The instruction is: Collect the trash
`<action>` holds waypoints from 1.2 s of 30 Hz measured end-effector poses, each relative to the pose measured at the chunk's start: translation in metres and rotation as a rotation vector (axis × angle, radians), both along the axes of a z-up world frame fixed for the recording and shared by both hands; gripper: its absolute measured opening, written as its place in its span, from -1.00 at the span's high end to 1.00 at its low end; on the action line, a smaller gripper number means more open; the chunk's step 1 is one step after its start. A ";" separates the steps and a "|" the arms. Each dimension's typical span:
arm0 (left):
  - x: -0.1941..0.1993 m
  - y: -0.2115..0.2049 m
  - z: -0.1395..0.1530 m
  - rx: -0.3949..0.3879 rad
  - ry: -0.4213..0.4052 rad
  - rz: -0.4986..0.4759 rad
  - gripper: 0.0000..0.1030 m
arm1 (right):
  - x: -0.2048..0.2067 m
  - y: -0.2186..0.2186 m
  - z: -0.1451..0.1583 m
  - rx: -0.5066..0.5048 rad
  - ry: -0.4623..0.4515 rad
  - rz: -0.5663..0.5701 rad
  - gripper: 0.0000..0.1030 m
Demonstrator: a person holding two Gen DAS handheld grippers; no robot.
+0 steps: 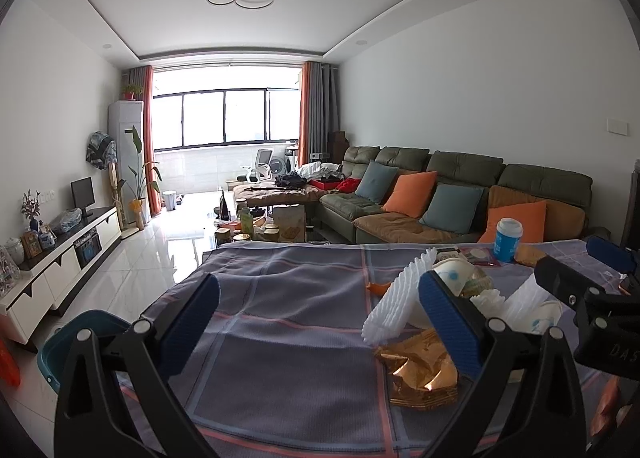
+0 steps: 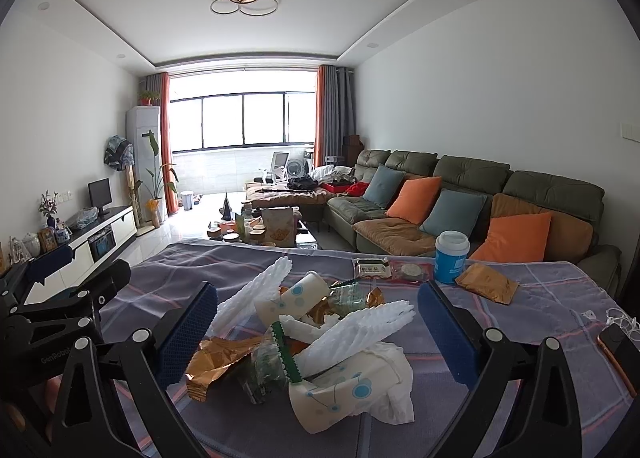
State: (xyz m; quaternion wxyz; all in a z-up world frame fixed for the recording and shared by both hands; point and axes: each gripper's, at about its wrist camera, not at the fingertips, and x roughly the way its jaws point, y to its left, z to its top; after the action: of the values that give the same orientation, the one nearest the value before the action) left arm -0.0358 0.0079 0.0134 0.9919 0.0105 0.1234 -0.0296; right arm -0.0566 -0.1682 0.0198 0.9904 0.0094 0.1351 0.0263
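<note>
The trash pile (image 2: 316,338) sits low and centre in the right wrist view: crushed paper cups (image 2: 340,390), white foam fruit nets (image 2: 360,332), gold foil wrappers (image 2: 212,362) and a tissue, heaped on the plaid tablecloth (image 2: 520,298). The right gripper (image 2: 318,332) straddles it with jaws spread wide, holding nothing. The left gripper (image 1: 320,318) is likewise agape and empty, the pile at the right of its frame. A teal bin (image 1: 80,334) shows at lower left. Best to close on one stiff piece, such as a cup, rather than the loose heap.
</note>
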 end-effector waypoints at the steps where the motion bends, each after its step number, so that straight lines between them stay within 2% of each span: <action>1: 0.000 0.000 0.000 0.001 0.000 0.001 -0.94 | 0.001 -0.001 0.000 0.002 0.001 0.001 -0.93; 16: 0.002 0.000 -0.003 0.008 0.013 -0.004 -0.94 | 0.005 -0.005 -0.004 0.012 0.016 0.002 -0.93; 25: 0.011 0.004 -0.010 0.005 0.054 -0.016 -0.94 | 0.012 -0.021 -0.012 0.043 0.084 -0.021 -0.93; 30: 0.022 0.003 -0.025 0.014 0.114 -0.066 -0.94 | 0.027 -0.039 -0.018 0.087 0.145 -0.024 -0.93; 36: 0.032 0.000 -0.041 0.011 0.188 -0.180 -0.93 | 0.043 -0.053 -0.025 0.145 0.215 -0.010 -0.93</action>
State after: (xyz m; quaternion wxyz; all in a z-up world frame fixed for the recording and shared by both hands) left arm -0.0035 0.0077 -0.0275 0.9692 0.0242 0.2145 -0.1184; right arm -0.0140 -0.2209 -0.0056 0.9671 0.0845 0.2381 0.0298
